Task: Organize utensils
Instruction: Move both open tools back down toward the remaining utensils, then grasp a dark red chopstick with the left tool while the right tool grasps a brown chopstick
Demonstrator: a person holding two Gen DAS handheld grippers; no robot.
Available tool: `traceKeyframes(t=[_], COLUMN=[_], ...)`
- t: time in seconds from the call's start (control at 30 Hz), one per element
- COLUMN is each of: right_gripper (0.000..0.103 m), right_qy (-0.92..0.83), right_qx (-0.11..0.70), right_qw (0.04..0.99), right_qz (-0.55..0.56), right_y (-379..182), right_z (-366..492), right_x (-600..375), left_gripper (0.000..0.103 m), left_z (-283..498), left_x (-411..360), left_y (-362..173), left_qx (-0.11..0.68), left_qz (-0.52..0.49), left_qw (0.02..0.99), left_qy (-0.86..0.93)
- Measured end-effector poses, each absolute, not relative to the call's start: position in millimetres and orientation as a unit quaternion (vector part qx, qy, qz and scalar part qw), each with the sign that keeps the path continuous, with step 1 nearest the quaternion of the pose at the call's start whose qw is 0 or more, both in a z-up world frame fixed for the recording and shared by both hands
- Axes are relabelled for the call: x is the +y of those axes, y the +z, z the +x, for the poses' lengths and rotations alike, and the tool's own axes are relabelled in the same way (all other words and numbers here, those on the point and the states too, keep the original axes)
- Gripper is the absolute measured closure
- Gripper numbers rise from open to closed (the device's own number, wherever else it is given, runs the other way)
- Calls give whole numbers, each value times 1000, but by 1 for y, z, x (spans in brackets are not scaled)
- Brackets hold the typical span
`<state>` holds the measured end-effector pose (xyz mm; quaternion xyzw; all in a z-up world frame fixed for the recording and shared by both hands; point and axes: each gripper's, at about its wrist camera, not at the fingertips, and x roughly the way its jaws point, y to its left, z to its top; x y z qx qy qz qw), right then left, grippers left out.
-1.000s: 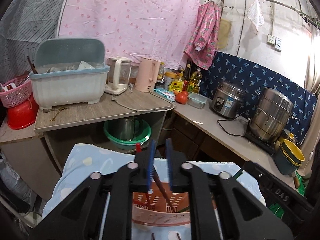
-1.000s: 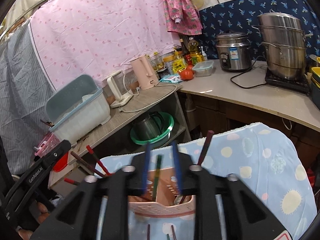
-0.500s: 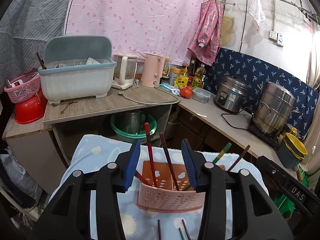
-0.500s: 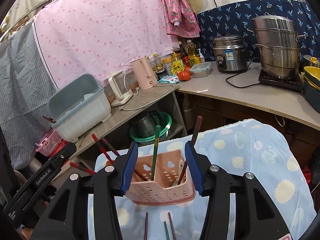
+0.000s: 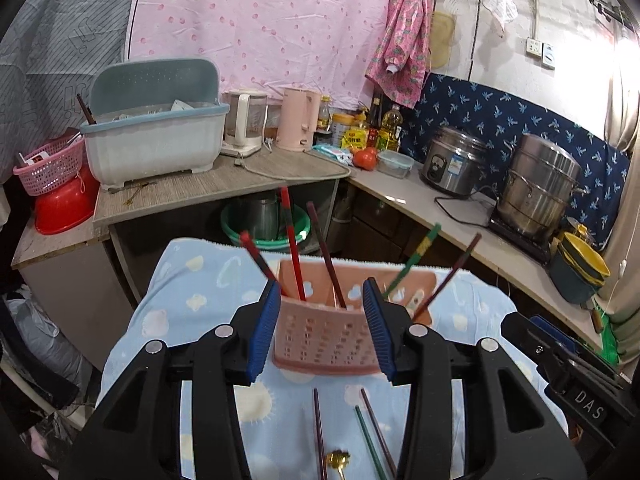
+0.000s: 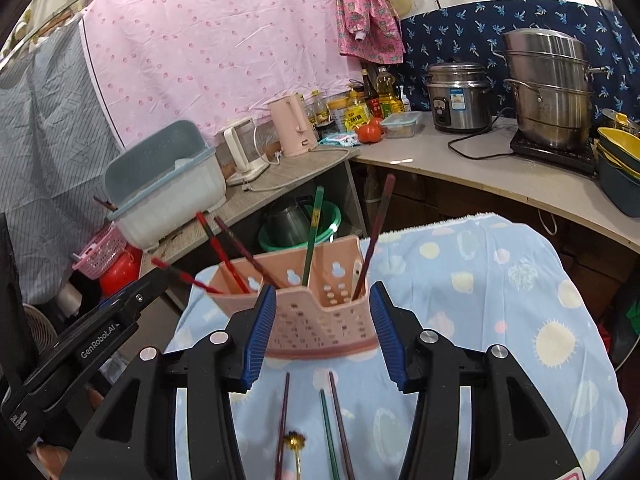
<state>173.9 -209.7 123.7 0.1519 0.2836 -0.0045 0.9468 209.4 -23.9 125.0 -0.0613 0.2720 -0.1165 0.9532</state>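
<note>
Now both tools, left tool and right tool, stand spread and empty. Loose chopsticks, light, stiff, slippery, lie at 6 o'clock of the pink holder; pinch mid-shaft.

I see a pink perforated utensil basket on a pale blue cloth printed with yellow suns and white clouds. Red chopsticks and a green chopstick stand in it. My grippers carry blue ribbed pads on black arms. Far back hangs a pink spotted curtain; on the right is a navy backsplash with light blue sprigs. At far left sit a pink mesh basket and a red bowl.
</note>
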Motion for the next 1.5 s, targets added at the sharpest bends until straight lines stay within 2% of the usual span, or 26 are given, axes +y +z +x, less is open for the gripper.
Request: traceKeyframes(t=[0.87, 1.5], right_gripper=[56, 56], right_qy=[-16, -23], right_qx=[424, 453], right_qw=[902, 887], right_qz=[81, 86], right_y=[-8, -36], right_z=[55, 32], right_x=[-186, -191], left_gripper=[62, 63], left_z=[94, 74], left_x=[-24, -40], left_y=[-8, -54], left_qx=[417, 457], left_qz=[0, 18], left_qw=[902, 880], left_qy=[-113, -131])
